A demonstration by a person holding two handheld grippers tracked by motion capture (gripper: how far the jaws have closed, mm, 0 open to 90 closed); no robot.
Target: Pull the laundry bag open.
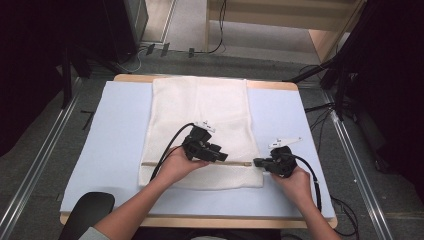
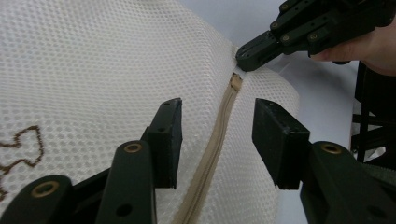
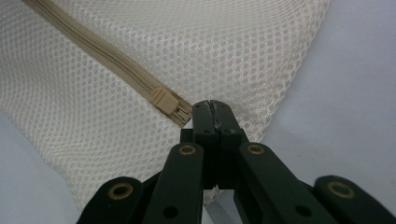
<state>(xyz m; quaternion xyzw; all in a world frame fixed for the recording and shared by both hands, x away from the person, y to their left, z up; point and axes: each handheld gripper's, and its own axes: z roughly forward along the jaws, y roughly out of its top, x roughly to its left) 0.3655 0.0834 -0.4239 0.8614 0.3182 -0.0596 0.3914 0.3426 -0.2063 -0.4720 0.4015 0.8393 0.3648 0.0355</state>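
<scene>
White mesh laundry bag (image 1: 200, 120) is laid on the pale blue table mat (image 1: 115, 130), its long axis running away from the person. Its beige zipper (image 2: 212, 149) runs crosswise near the near edge, straddled by the wide-open left gripper (image 1: 218, 155). The bag's right corner, by the zipper slider (image 3: 166, 100), is pinched by the closed right gripper (image 3: 211, 108).

The left gripper (image 2: 217, 140) holds its jaws apart over the white mesh bag (image 2: 93, 70), straddling the beige zipper (image 2: 212, 149). The right gripper (image 2: 247, 59) pinches the zipper's far end.
</scene>
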